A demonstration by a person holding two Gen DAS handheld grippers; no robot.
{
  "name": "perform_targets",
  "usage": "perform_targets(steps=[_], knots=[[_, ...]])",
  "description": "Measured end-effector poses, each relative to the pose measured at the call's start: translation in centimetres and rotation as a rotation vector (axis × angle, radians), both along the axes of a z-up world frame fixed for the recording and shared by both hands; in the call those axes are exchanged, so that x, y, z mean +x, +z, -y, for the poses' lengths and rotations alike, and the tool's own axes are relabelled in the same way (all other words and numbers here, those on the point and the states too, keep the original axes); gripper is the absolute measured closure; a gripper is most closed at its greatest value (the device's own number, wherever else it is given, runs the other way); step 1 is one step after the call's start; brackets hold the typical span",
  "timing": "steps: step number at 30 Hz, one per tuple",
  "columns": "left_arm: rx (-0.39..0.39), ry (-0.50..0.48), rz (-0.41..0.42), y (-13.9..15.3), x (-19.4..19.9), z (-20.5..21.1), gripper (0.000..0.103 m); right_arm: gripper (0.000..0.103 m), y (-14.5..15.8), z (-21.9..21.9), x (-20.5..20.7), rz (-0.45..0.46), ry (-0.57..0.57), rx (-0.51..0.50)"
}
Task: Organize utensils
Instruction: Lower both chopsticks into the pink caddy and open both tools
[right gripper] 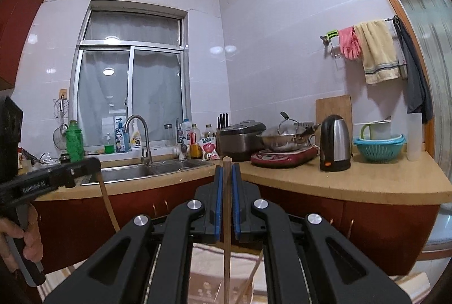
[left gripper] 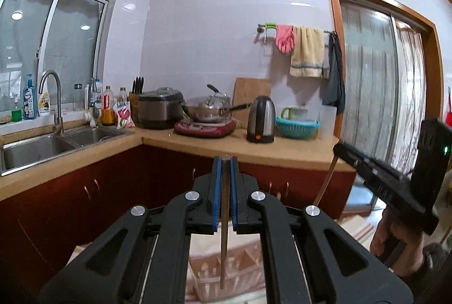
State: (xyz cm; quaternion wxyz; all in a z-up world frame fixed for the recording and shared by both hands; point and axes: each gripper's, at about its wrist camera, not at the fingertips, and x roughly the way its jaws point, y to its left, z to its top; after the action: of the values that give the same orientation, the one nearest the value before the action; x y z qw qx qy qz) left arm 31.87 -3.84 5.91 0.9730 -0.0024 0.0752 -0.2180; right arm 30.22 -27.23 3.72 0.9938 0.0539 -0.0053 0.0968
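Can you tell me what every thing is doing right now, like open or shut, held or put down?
left gripper: jaws shut on a chopstick that hangs down.
right gripper: jaws shut on another chopstick.
pink basket: open top, below the left chopstick.
wok: lid on, sitting on the red cooker.
rice cooker: lid shut.
kettle: lid shut.
tap: no water seen running.
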Motion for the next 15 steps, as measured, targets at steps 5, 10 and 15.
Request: perform_targets(steps=[5, 10, 15], knots=[[-0.008, 0.001, 0.018, -0.1, 2.5, 0.5, 0.096, 0.096, -0.8, -0.2, 2.7, -0.008, -0.010, -0.012], [0.008, 0.026, -0.022, -2.2, 5.3, 0.8, 0.096, 0.096, -3.0, 0.1, 5.1, -0.061, -0.014, 0.010], [0.014, 0.043, -0.111, -5.9, 7.6, 0.6, 0.096, 0.096, -6.0, 0.2, 6.9, -0.134, -0.011, 0.033]])
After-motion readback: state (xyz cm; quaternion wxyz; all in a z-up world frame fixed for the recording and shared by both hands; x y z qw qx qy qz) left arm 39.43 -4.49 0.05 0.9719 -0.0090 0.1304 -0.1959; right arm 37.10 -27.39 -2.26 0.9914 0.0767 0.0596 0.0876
